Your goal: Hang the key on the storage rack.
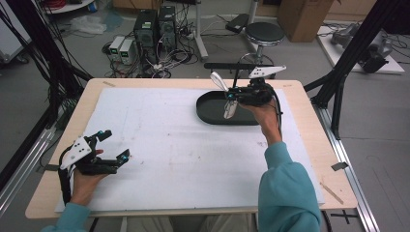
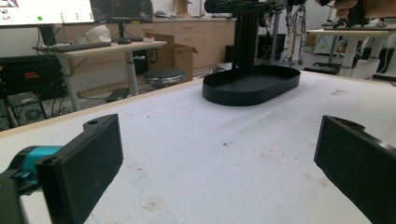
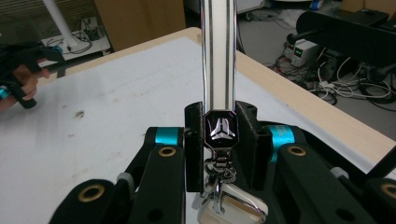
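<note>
White padding [image 1: 169, 145] covers the table. At 8 o'clock the left gripper [image 1: 113, 145] rests low with jaws wide apart, nothing between them. At 1 o'clock the right gripper [image 1: 231, 94] clamps a shiny metal piece [image 3: 217, 70], possibly a keychain, above the black tray [image 1: 208, 113].

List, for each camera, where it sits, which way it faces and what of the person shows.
High view: above the person's side, looking forward and down on the table; forearms, hands, left claw and right claw.
Left gripper view: rides low on the left claw, jaws wide apart, facing the black tray.
Right gripper view: rides on the right claw, shut on a shiny metal strip; the other hand farther off.
Shared: high and left gripper views both show the tray.
</note>
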Available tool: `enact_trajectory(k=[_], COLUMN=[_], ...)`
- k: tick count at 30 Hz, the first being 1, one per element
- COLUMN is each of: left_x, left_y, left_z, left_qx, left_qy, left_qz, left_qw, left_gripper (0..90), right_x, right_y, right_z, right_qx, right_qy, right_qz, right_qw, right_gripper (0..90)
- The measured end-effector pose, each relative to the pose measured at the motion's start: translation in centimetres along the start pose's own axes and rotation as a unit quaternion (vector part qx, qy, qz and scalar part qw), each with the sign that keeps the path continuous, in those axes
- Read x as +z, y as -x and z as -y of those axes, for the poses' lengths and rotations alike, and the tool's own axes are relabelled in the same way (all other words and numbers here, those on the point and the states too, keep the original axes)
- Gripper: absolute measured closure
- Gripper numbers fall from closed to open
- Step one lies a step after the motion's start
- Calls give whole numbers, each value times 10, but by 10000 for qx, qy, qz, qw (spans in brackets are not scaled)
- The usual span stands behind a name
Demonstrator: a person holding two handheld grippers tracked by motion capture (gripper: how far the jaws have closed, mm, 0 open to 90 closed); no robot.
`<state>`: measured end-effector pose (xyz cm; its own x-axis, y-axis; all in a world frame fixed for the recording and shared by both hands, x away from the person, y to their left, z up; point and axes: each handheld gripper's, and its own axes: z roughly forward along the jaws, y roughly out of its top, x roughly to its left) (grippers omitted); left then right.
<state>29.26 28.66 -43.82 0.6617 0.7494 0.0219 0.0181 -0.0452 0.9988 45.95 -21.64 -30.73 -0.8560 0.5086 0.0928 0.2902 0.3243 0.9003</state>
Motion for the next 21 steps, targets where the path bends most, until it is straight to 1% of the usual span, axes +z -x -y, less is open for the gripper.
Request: enact_trajectory(k=[2,4,6,8,10,11,14,16,18,21], left_x=[0,-1,0,0,0,0,0,0,0,0], left_y=[0,-1,-1,-1,-2,-3,-5,-5,-6,-7], left_z=[1,3,4,4,5,6,9,11,14,17], left_qx=[-30,19,-35,44,-5,-52,-99,-100,-113,-154], left_qy=[8,2,58,62,81,110,166,144,128,125], left_qz=[-18,-83,-40,-61,-65,-74,-91,-93,-87,-106], left_qw=[10000,10000,10000,10000,9999,9999,9998,9998,9998,9997], left_gripper=[17,17,17,17,17,17,17,17,17,17], right_x=[3,7,10,13,15,16,16,15,14,11], right_y=[2,4,6,8,9,11,14,18,20,26], right_z=[-3,-5,-6,-5,-3,-3,-1,0,1,4], right_qx=[30,26,75,135,219,195,248,279,312,344], right_qy=[14,-15,-2,18,26,47,116,173,123,167], right_qz=[-26,13,40,94,126,152,211,214,241,298], right_qw=[10000,10000,10000,9999,9997,9997,9994,9992,9991,9988], right_gripper=[746,746,746,746,746,747,746,746,746,746])
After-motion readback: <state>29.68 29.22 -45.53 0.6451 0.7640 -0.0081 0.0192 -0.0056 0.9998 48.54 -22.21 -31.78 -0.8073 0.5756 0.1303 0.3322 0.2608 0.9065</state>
